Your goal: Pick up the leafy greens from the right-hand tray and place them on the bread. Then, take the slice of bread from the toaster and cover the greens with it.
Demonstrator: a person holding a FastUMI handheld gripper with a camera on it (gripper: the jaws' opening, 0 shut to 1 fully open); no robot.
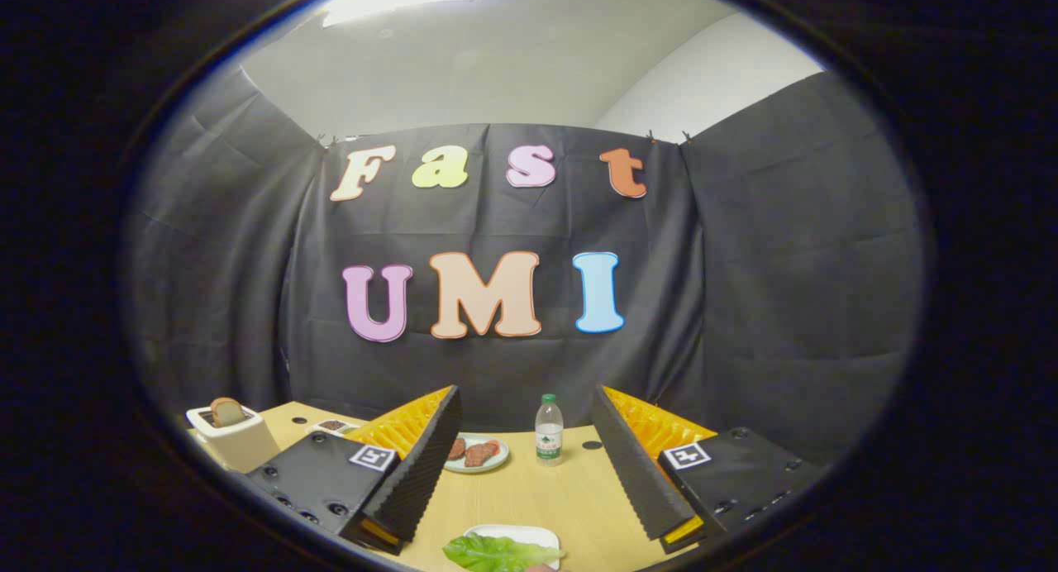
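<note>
- The gripper (pixel 529 464) is hanging above the pale wooden tabletop (pixel 537 498) with its two ridged fingers (pixel 417 473) spread wide, and nothing is sitting between them.
- The bright green leafy greens (pixel 500 553) are lying on a small white rectangular tray (pixel 512 532) below the open gap, nearer the camera than the fingertips rather than ahead of them; a small part of something pale is showing at the leaf's near edge, too little to identify.
- The leaf's long axis is running crosswise to the fingers, side to side.
- Judging from this, the gripper is sitting too high and too far forward; the next move calls for drawing back and dropping down so the fingers straddle the leaf across its narrow width.
- Beyond the greens, a round white plate (pixel 494 463) carrying reddish-brown slices (pixel 478 453) is showing just ahead of the fingers, with a clear plastic water bottle (pixel 549 430) beside it.
- Far left of the greens, a cream toaster (pixel 235 441) is holding a brown bread slice (pixel 226 410) upright in its slot.
</note>
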